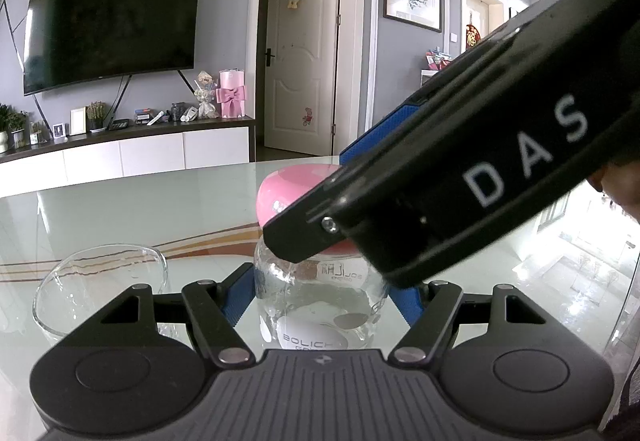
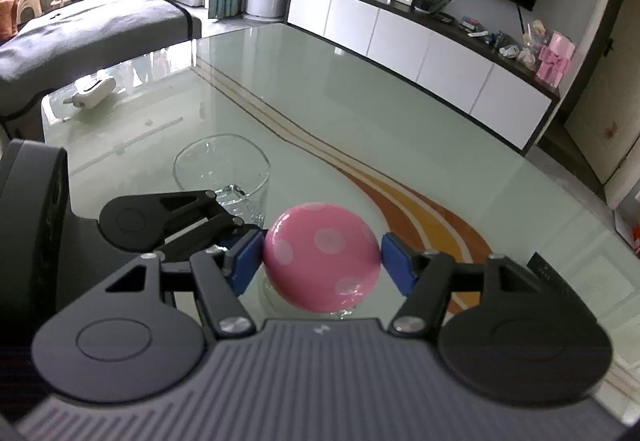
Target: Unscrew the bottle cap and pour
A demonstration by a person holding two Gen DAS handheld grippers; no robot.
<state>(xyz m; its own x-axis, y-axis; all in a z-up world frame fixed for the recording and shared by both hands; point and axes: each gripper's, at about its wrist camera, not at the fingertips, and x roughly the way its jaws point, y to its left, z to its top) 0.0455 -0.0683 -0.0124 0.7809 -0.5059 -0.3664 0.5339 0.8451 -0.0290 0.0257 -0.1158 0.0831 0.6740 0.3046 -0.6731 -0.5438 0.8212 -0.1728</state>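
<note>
A clear glass bottle with a pink dotted cap stands on the glass table. My left gripper is shut on the bottle's body, one blue pad against each side. My right gripper reaches down from the upper right and is shut on the cap, its blue pads pressing the cap's two sides. In the left wrist view its black body hides the right half of the cap. An empty clear glass cup stands just left of the bottle.
A white device lies at the table's far left corner. Beyond the table stand a grey sofa and a white TV cabinet. The table's right edge curves close by.
</note>
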